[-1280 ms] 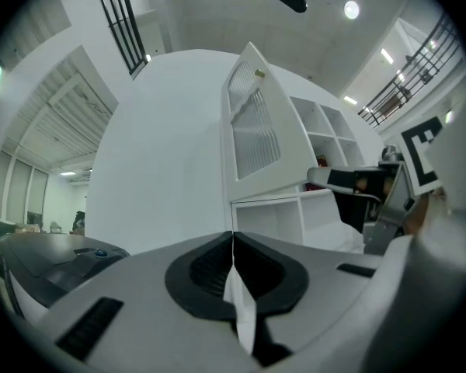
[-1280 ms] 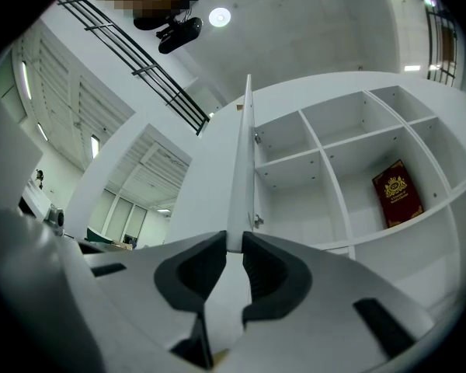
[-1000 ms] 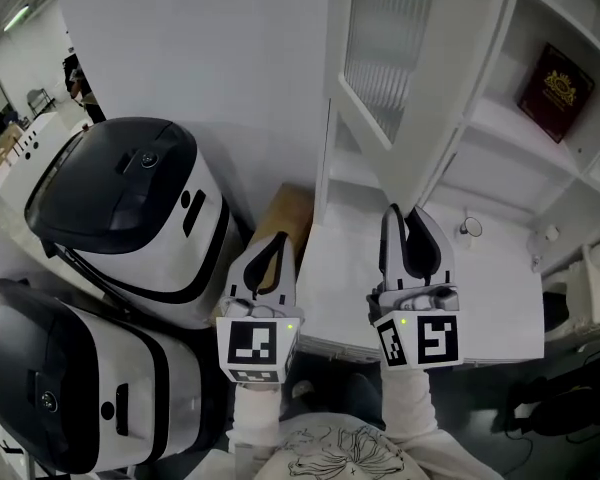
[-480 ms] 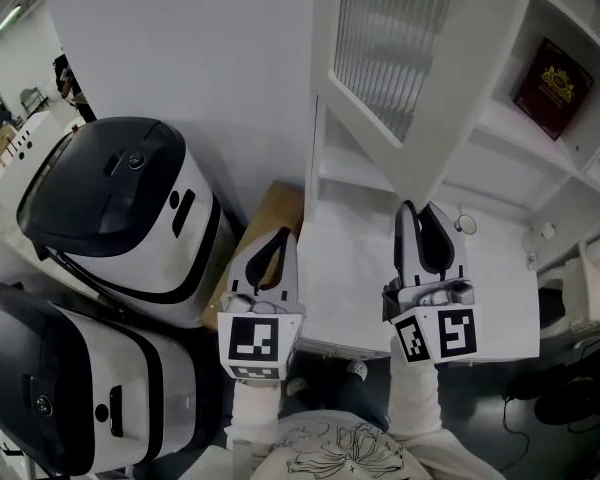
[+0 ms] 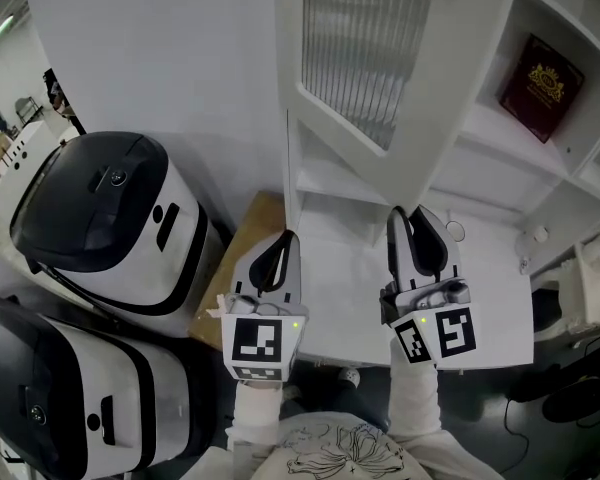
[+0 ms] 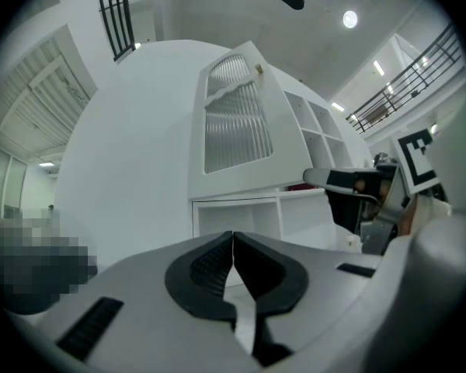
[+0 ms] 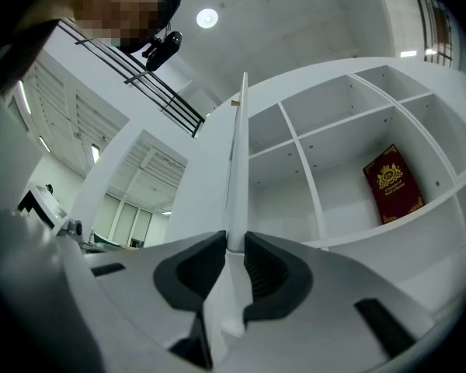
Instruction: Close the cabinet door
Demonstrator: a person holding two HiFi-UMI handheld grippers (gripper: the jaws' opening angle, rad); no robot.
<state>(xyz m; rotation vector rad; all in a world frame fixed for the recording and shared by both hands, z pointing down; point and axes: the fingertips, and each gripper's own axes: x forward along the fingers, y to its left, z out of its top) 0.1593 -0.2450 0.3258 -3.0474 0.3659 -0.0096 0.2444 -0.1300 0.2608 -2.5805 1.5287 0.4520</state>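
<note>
The white cabinet door (image 5: pixel 365 58) with ribbed glass stands swung out from the open shelves (image 5: pixel 500 133). My right gripper (image 5: pixel 405 214) holds the door's lower edge; in the right gripper view the door's thin edge (image 7: pixel 236 169) runs up from between the pads of my right gripper (image 7: pixel 234 243), which touch it on both sides while the jaws are opening. To the left, my left gripper (image 5: pixel 287 238) is shut on nothing. In the left gripper view my left gripper (image 6: pixel 233 235) points at the cabinet, with the door (image 6: pixel 233 130) above it.
Two black-and-white appliances (image 5: pixel 100 218) (image 5: pixel 70 393) stand at the left, and a wooden board (image 5: pixel 248 240) lies beside the cabinet. A red book (image 5: pixel 537 73) leans in an upper shelf. Small items (image 5: pixel 535 235) sit on the white counter (image 5: pixel 480 288).
The door and the right gripper on its edge have shifted left in the head view. The left gripper has moved along slightly and stays shut.
</note>
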